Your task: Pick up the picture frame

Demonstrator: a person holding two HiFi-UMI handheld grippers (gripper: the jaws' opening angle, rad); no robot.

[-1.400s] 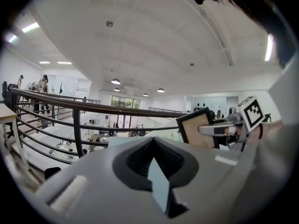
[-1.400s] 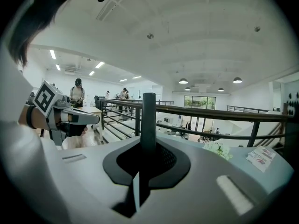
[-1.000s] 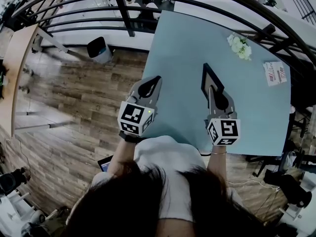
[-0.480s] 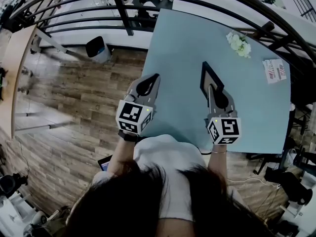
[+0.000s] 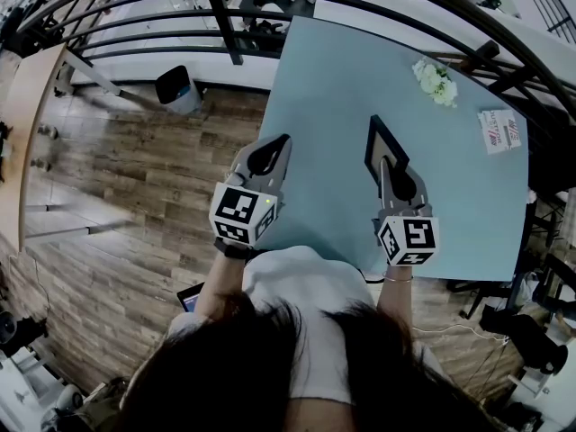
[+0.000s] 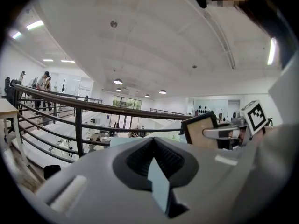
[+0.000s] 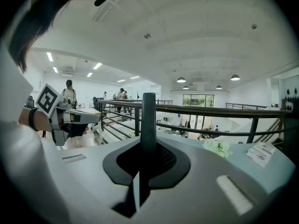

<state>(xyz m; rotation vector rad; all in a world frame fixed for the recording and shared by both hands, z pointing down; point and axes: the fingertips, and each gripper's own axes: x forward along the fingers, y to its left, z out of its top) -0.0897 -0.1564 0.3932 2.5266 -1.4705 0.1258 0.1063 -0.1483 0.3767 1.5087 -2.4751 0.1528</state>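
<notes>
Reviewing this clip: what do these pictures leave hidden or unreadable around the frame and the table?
- The picture frame: in the head view its lower edge is hidden behind the right gripper, so contact with the table is unclear.
- Frame's contents: the right gripper view shows only its edge; in the left gripper view it is too small.
- Print on the card: head view, too small.

- The head view is dim and greyish; the table (image 5: 342, 88) is evenly lit, without hard shadows or glare.
- Its wide lens bows the railing (image 5: 225, 25) into arcs along the top edge.
- Both gripper views are bright, lit by ceiling lamps (image 6: 117, 81); a strip light (image 6: 272, 50) glares at the right edge.
- Black corners ring those views, and the left gripper (image 6: 154, 148), close to the lens, looks soft.
</notes>
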